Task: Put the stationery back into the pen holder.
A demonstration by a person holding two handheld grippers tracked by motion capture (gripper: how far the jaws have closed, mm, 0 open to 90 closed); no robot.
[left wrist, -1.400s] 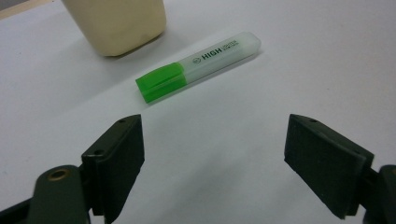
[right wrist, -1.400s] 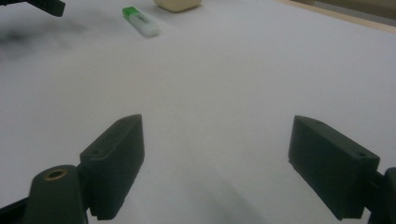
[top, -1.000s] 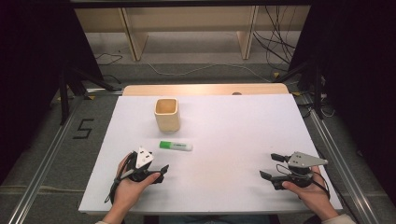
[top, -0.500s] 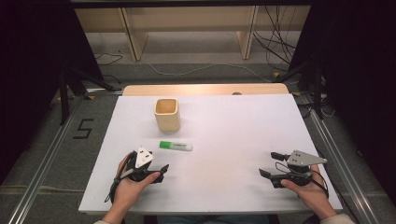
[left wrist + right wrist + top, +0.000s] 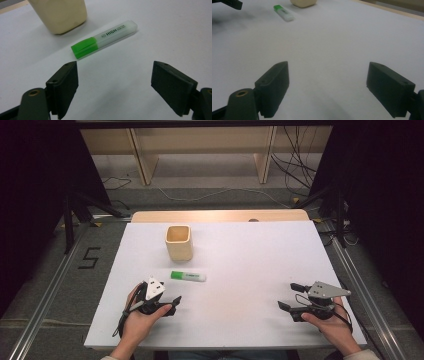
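Right, left gripper (image 5: 167,306) fingers (image 5: 63,85) spread wide, nothing btwn them, aimed at the highlighter (image 5: 103,38), which lies flat on the white worktop (image 5: 250,260) just ahead of the tips, not touching. Green cap end points toward the gripper's left finger, clear barrel runs away at a slant, so the pen sits roughly crosswise to the gap. That suits a pinch across the barrel, I'd judge, w/ little turning needed. Just beyond the pen stands the cream cup (image 5: 179,242), upright, mouth open, near but apart from the cap end; prob. where the pen goes. Right gripper (image 5: 291,295) fingers (image 5: 273,87) also released, empty, low over bare worktop well apart on the other side; looks parked, out of the way. Hands rest at the near edge.
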